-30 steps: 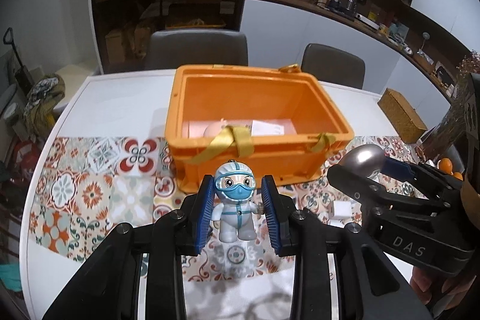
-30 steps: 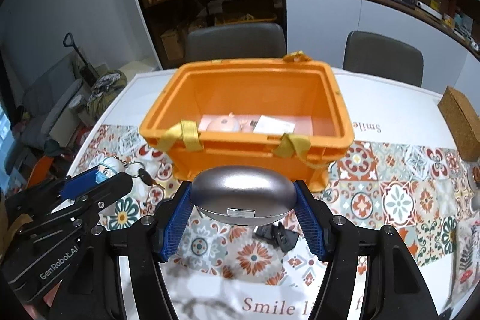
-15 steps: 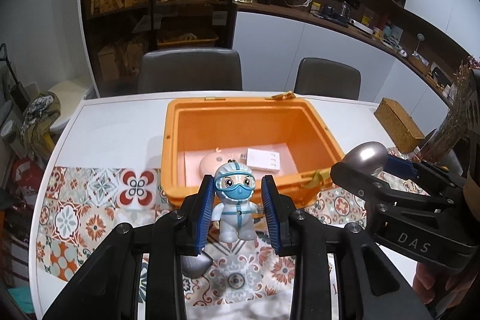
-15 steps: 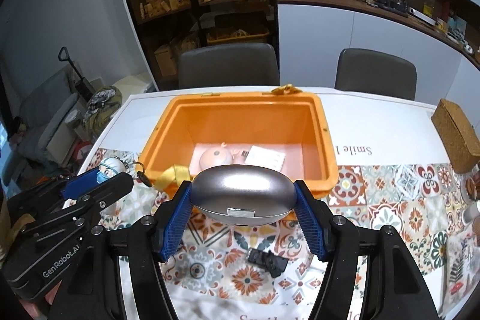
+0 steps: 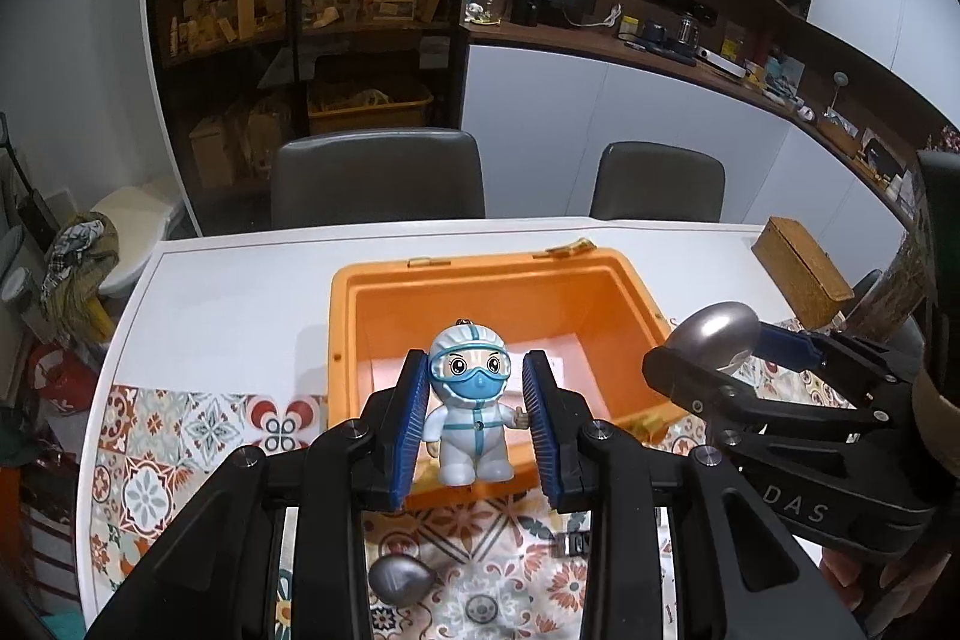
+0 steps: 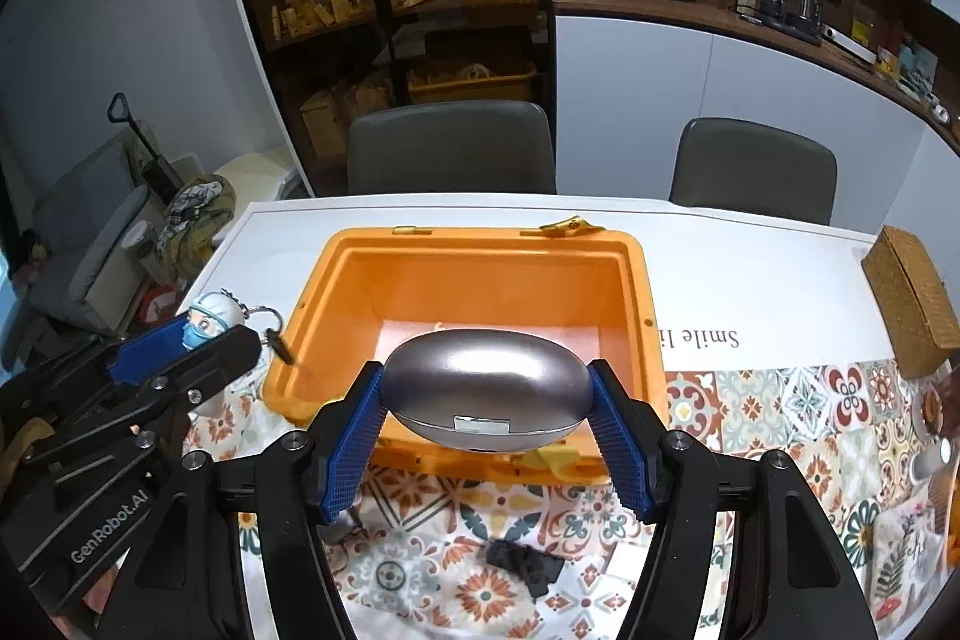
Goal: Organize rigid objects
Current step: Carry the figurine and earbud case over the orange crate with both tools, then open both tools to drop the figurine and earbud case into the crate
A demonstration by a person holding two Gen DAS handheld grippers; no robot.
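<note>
An open orange bin stands on the table ahead of both grippers. My left gripper is shut on a small white doctor figurine with a blue mask, held above the bin's near edge; it also shows in the right wrist view with its key ring. My right gripper is shut on a grey egg-shaped case, held above the bin's near wall; the case also shows in the left wrist view. Papers lie on the bin floor, partly hidden.
A small grey teardrop object and a black clip lie on the patterned mat below the grippers. A woven box sits at the right. Two grey chairs stand behind the table.
Both grippers have risen and moved forward over the bin's near edge with their loads. The bin's inside shows from higher up now.
</note>
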